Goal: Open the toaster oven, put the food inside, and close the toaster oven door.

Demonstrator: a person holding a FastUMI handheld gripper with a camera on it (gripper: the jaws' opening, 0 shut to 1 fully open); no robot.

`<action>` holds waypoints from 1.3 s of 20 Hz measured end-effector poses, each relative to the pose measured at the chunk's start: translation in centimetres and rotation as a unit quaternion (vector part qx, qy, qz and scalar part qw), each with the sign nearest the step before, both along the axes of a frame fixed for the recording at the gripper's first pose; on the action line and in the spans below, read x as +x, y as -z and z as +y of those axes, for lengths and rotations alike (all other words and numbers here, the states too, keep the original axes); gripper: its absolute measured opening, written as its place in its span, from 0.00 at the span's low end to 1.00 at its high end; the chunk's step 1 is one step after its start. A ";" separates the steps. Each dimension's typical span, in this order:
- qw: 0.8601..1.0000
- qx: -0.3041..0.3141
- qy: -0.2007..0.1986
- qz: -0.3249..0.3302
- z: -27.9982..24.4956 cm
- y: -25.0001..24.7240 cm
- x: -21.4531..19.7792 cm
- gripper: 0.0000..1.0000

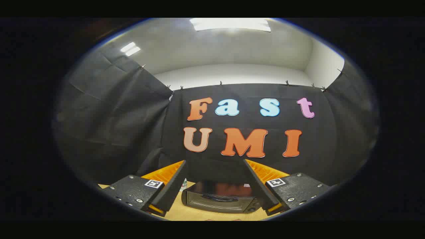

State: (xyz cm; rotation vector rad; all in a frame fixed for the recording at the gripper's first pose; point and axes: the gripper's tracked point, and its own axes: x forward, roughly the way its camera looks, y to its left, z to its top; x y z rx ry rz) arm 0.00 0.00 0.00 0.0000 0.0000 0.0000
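One toaster oven (220, 200) sits on the wooden table (199, 215), door closed. The gripper (215, 166) is spread open and empty, its two fingers (174, 186) flanking the oven, which lies beyond them.

I'm getting bright light from the ceiling panel (230, 24), washed out to a white glare, with a smaller one (130, 48) to its left. Below it the toaster oven (220, 199) sits dim, a soft reddish reflection on top. Fisheye bends everything; edges blur.

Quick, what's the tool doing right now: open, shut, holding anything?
Tool: open, holding nothing; black glass-fronted toaster oven sits beyond its fingers, door closed.
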 end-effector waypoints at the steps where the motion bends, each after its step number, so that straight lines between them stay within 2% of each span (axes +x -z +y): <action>1: 1.000 0.002 0.000 0.001 -0.1 0.1 0.0 0.97; 15: 1.000 0.010 0.016 0.011 -1.7 1.0 -0.2 0.97; 23: 0.998 0.027 0.025 0.046 -2.3 4.3 1.1 0.98; 26: 0.997 0.032 0.028 0.071 -2.2 7.0 1.8 0.98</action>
